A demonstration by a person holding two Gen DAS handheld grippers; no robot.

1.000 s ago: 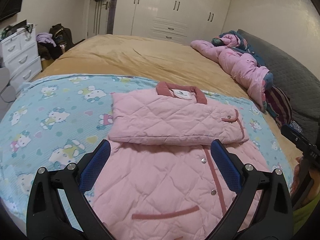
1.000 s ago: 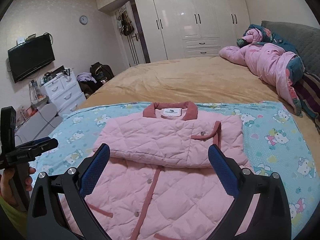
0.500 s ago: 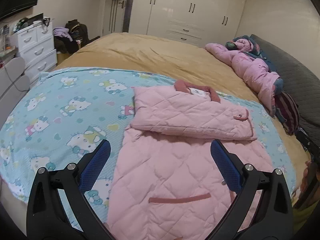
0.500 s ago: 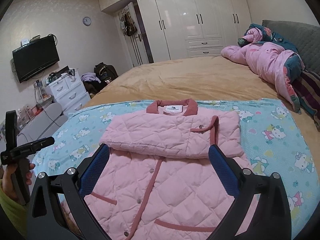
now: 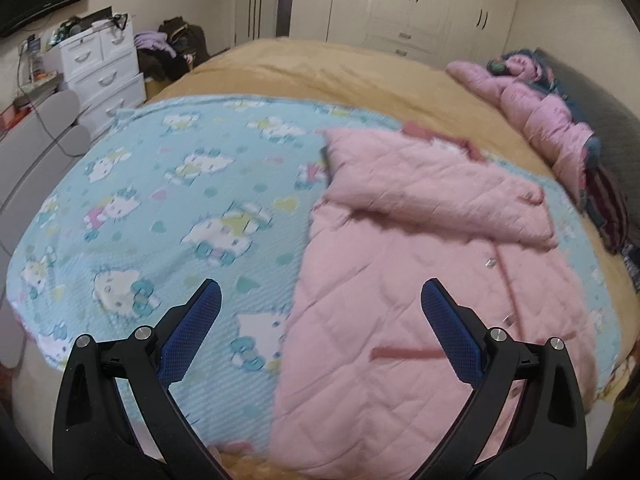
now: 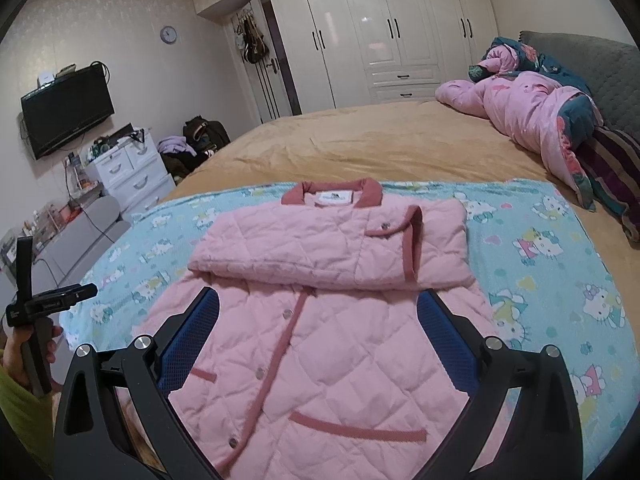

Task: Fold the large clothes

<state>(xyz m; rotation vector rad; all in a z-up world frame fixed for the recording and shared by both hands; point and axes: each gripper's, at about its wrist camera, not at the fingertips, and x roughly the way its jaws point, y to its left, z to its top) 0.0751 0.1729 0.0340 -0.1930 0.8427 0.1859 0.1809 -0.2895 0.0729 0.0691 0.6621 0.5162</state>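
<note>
I have the pink quilted jacket (image 6: 320, 320) lying on the blue cartoon-print blanket (image 5: 168, 216), sleeves folded across its chest. My left gripper (image 5: 320, 320) and right gripper (image 6: 318, 322) both hover with jaws wide, holding nothing. Next, I judge, each must pinch a near hem corner and carry it far toward the collar.

Home bedroom; bed (image 6: 400, 140), wardrobe (image 6: 400, 28), wall television (image 6: 68, 110)

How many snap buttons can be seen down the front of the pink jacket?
4 on the pink jacket, right wrist view: one below the folded sleeves, one mid-front, one near the hem, one on a sleeve cuff. Others may be hidden under the sleeves.
</note>
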